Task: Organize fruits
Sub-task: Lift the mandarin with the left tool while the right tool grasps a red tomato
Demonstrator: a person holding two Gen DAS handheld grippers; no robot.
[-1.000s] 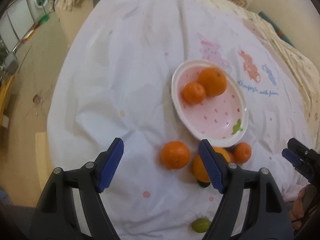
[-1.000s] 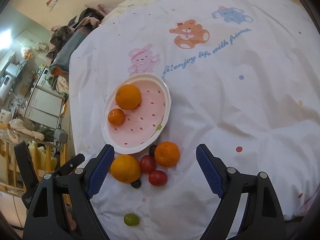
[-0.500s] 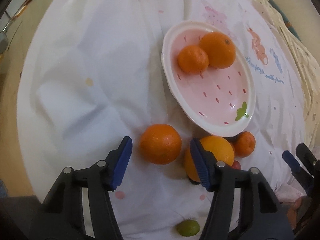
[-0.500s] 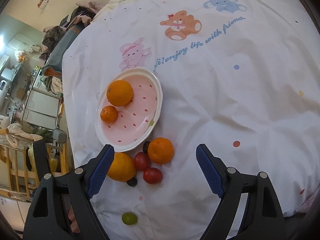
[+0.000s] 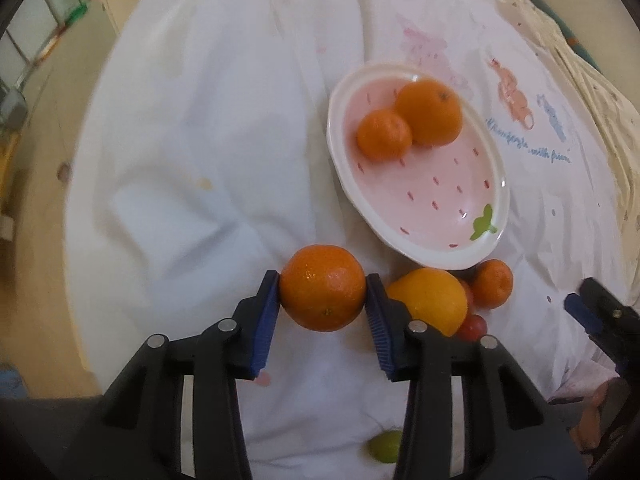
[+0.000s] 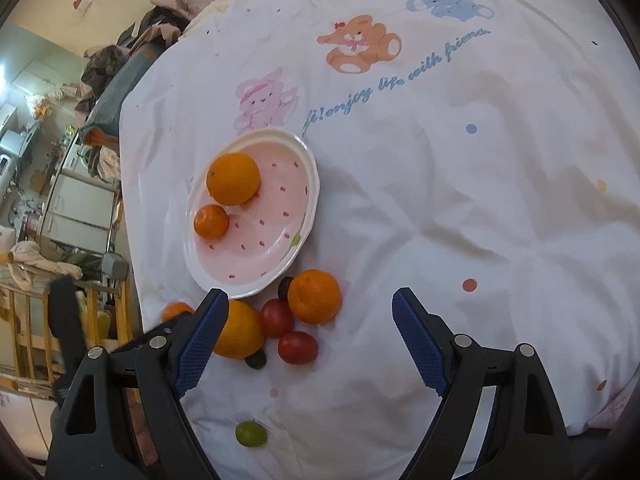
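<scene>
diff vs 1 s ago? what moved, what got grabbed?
The left gripper moved in and shut on the loose orange mandarin, its blue pads against both sides. The right gripper stays open, hovering over the fruit pile. The pink strawberry-pattern oval plate still holds two oranges; the small green fruit is unmoved.

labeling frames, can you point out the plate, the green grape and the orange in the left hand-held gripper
plate [image 6: 310, 184]: right wrist view, bare white rim on its right side
green grape [image 6: 251, 434]: right wrist view, middle of the fruit
orange [image 5: 322, 298]: left wrist view, centre of its skin between the blue pads
</scene>
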